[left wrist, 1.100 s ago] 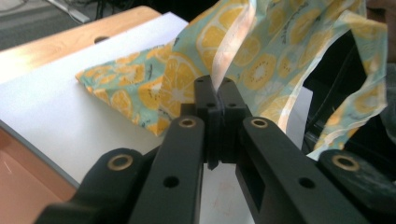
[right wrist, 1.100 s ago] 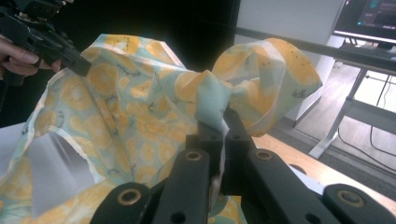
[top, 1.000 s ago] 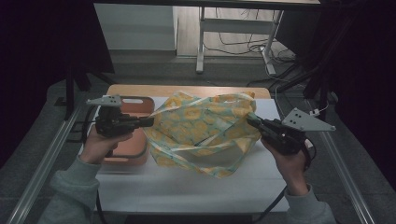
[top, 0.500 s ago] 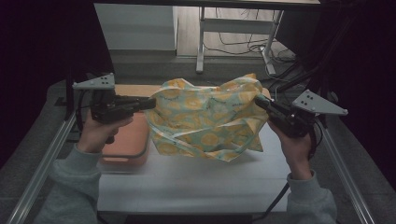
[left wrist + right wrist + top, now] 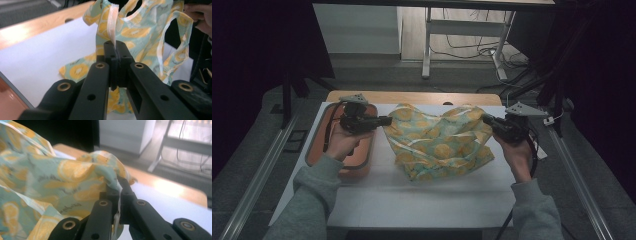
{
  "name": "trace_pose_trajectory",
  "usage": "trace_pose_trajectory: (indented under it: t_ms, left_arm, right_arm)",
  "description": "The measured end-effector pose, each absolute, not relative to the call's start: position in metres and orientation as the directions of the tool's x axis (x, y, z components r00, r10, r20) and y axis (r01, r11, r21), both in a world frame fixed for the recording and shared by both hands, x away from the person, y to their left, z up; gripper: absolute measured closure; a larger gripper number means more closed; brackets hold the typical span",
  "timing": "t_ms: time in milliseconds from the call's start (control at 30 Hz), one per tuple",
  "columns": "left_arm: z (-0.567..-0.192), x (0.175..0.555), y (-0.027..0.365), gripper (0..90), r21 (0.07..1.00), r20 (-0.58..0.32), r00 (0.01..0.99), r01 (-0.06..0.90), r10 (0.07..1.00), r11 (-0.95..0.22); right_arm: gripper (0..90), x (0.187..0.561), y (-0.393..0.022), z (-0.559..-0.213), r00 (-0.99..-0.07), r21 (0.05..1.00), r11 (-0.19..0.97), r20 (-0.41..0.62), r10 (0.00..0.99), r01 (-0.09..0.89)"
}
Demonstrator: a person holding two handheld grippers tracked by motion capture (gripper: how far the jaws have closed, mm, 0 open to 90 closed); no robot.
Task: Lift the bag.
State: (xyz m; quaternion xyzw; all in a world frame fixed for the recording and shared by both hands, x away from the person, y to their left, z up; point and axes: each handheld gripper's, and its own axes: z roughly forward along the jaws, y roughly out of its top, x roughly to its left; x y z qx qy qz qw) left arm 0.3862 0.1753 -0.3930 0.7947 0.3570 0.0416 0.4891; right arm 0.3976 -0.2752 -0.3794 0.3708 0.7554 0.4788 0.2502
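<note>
Nearest the person, grey sleeves come in from the lower edge of the high view. The left hand sits at about 9 o'clock from the table's middle, over an orange tray that lies on the white sheet. Its left gripper points toward 3 o'clock, jaws pressed together on the cloth's pale hem; the left gripper view shows the tips pinching that strip. The right hand is at about 3 o'clock, and the right gripper points toward 9 o'clock, jaws likewise clamped on a fold of the cloth's edge, as the right gripper view shows.

Between them the cloth, teal with yellow fruit slices, spreads across the middle of the sheet: its upper corners are held up at each gripper and its lower part rests crumpled on the sheet toward 6 o'clock.

Farther off, at 12 o'clock, the wooden tabletop edge shows beyond the sheet.
</note>
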Motion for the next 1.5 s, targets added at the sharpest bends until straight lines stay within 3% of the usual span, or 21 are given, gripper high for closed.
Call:
trace_pose_trajectory:
  t_ms: [167,367,433,533,633,900,1500]
  left_arm:
    - [-0.408,0.39,0.167,88.3,0.779,-0.289,0.741,0.55,0.607,-0.301]
    - [-0.412,0.388,0.163,84.1,0.773,-0.286,0.752,0.547,0.594,-0.321]
    - [-0.412,0.386,0.162,70.1,0.78,-0.278,0.758,0.537,0.591,-0.322]
    - [-0.409,0.379,0.163,29.8,0.796,-0.234,0.748,0.514,0.621,-0.32]
    - [-0.407,0.373,0.17,15.6,0.806,-0.225,0.757,0.498,0.613,-0.319]
    - [-0.411,0.351,0.181,16.4,0.805,-0.178,0.763,0.476,0.622,-0.353]
    - [-0.447,0.31,0.206,19.4,0.757,-0.165,0.719,0.531,0.675,-0.381]
  right_arm:
    - [89.6,0.406,-0.279,-0.404,-0.605,0.885,0.271,0.015,0.796,0.379]
    - [88.0,0.402,-0.277,-0.406,-0.632,0.883,0.286,0.017,0.774,0.373]
    - [80.5,0.4,-0.276,-0.405,-0.647,0.883,0.29,0.02,0.762,0.368]
    - [52.4,0.397,-0.274,-0.404,-0.659,0.893,0.277,0.029,0.752,0.355]
    - [36.4,0.391,-0.272,-0.4,-0.667,0.898,0.268,0.036,0.744,0.348]
    - [26.3,0.372,-0.276,-0.397,-0.704,0.91,0.266,0.038,0.709,0.317]
    - [29.1,0.335,-0.292,-0.446,-0.757,0.871,0.35,0.037,0.653,0.345]
